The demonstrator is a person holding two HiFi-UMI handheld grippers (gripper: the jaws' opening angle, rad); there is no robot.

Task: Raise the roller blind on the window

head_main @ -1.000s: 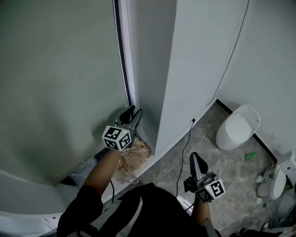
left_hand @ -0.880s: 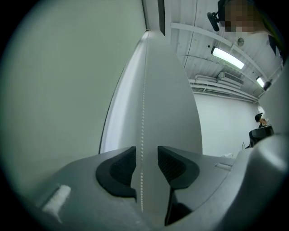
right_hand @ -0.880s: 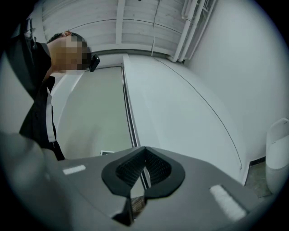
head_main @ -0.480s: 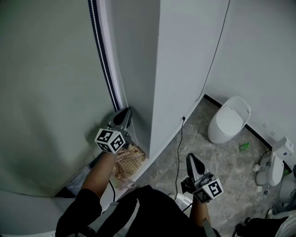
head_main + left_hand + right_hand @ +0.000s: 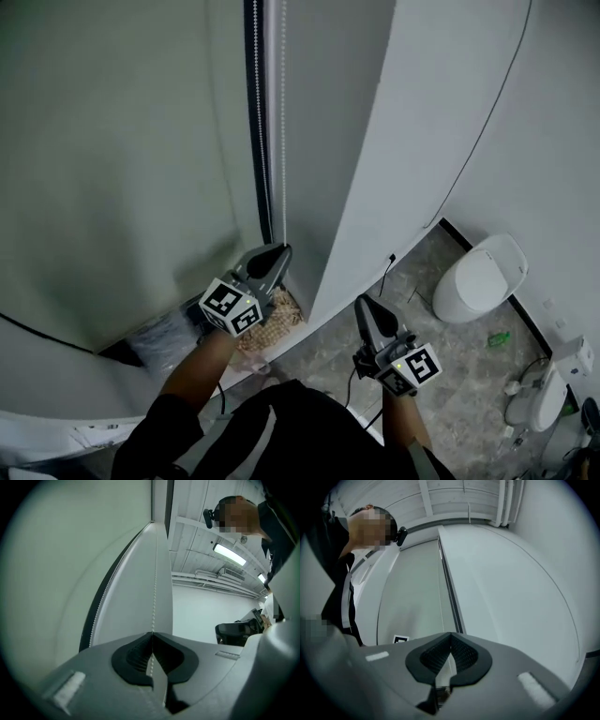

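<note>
Clamped on the white bead chain (image 5: 283,141) with the left gripper (image 5: 274,253): jaws just been closing, now pinched together w/ the chain (image 5: 154,597) running up from between the pads. Right gripper (image 5: 364,305) low and to the right, jaws together on nothing, well apart from the chain.

Roller blind (image 5: 122,169) down over the window, filling the left of the head view, chain hanging just beside its right edge.

For the pull:
- Draw straight down along the chain's own line, not out from the wall, so no beads slip thru the pads.
- Keep it steady, no jerks (top mechanism out of view).
- Watch the blind's lower edge early. Second strand (image 5: 255,94) lies against the dark strip, and hard to tell which strand raises; if the blind doesn't lift, swap.
- Release, re-grip higher, repeat; could go hand-over-hand w/ the right.

Around: woven basket (image 5: 277,319) on the floor right under the left gripper, likely the limit of the downstroke. Crumpled plastic bag (image 5: 164,337) beside it. Black cable (image 5: 487,122) on the white wall and toilet (image 5: 483,277) well clear.
</note>
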